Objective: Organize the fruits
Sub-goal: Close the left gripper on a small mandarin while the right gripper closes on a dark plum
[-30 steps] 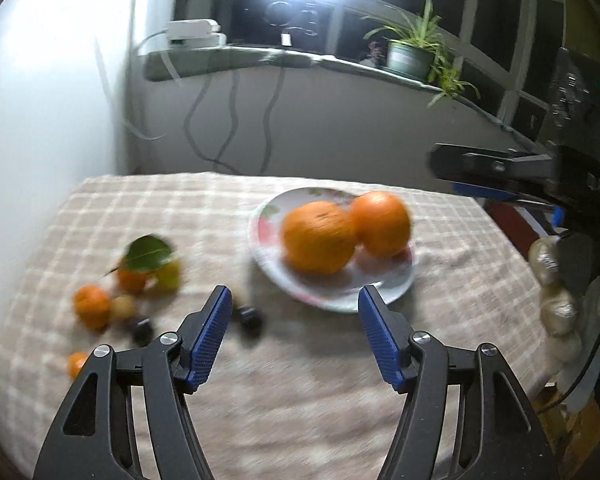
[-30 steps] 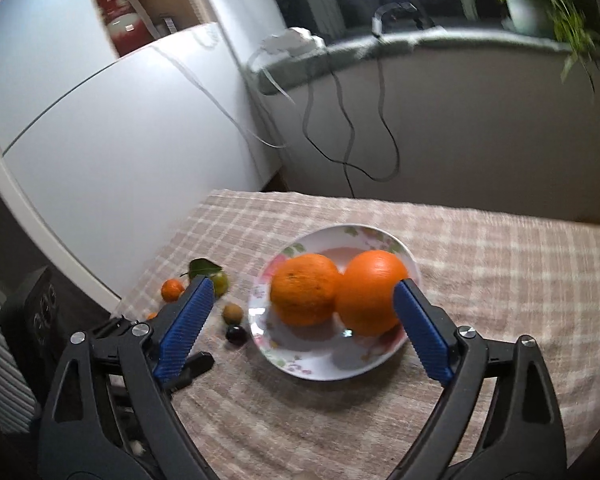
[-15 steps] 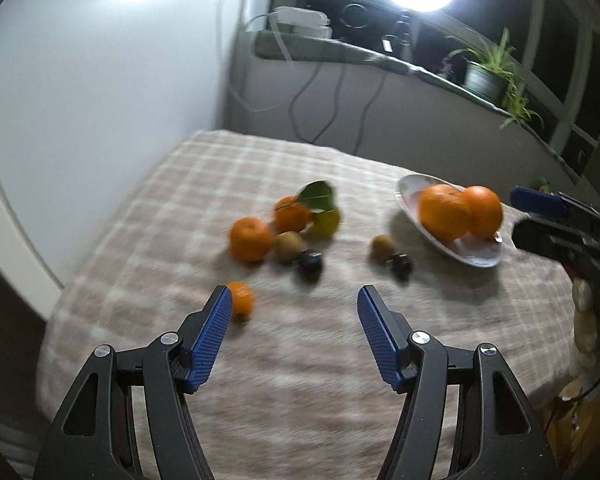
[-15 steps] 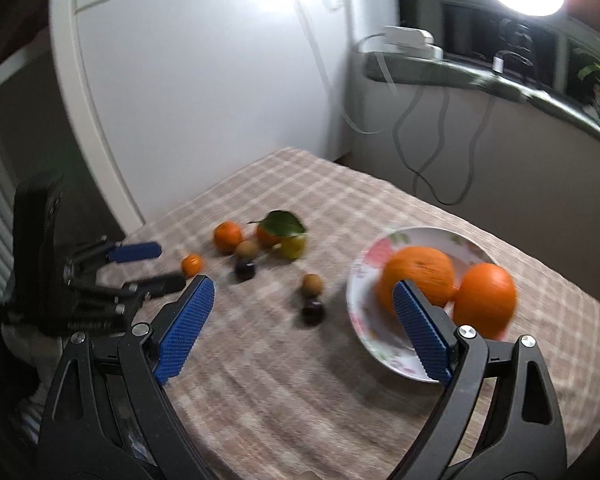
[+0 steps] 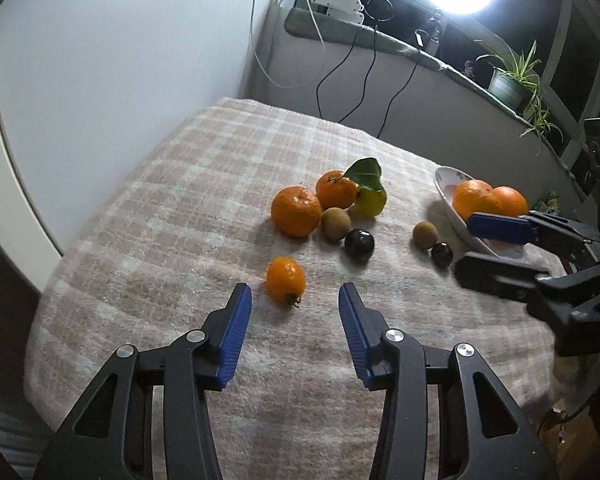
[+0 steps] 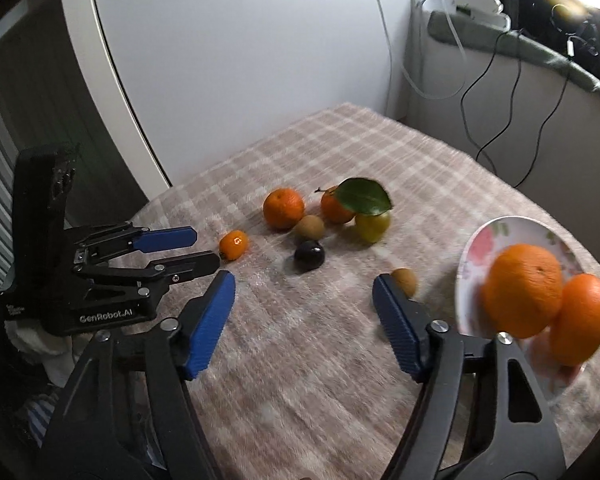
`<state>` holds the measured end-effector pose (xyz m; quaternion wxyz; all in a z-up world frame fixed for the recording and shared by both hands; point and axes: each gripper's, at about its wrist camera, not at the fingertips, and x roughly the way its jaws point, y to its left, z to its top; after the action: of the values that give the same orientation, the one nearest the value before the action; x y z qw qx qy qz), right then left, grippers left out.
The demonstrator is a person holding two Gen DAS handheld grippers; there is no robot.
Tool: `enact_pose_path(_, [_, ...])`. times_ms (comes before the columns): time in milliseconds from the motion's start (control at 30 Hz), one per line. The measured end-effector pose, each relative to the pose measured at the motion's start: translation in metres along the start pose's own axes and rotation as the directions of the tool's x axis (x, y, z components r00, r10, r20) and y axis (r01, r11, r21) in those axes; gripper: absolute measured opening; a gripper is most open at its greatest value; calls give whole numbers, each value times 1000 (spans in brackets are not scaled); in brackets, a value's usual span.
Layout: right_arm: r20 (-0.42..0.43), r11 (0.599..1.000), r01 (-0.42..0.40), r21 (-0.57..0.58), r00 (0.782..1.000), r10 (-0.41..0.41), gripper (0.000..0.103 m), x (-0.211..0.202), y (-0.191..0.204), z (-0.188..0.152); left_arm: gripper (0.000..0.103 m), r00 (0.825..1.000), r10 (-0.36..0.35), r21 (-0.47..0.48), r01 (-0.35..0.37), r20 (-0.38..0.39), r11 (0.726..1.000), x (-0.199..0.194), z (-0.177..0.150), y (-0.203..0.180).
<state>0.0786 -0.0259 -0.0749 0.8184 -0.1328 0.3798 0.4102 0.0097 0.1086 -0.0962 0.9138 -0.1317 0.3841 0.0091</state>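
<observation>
Both wrist views look down close, sharing the checked tablecloth (image 5: 204, 184).

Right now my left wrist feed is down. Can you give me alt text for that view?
The open left gripper hovers just short of a small orange fruit on the checked cloth. Beyond lie loose tangerines, kiwis and dark plums; at right, a plate with two oranges sits behind the right gripper.

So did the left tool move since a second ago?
Yes. The left tool swung left, away from the plate, which was straight ahead and now sits at the right edge. It now points at the small orange fruit, open.
</observation>
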Motion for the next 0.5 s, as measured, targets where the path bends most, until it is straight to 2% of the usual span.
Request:
enact_pose_path(200, [-61,1000,12,16,998,-11,60,35,-1,8,41,1000,6,0,-6,-4,1000,9,5,5])
enact_pose_path(367, [-92,999,20,32,996,-17,56,55,-4,10,39,1000,-3,7,3,-13,1000,14,6,4])
enact_pose_path(500, [-108,998,13,67,994,-6,49,65,-11,12,36,1000,-7,12,7,-22,1000,20,6,2])
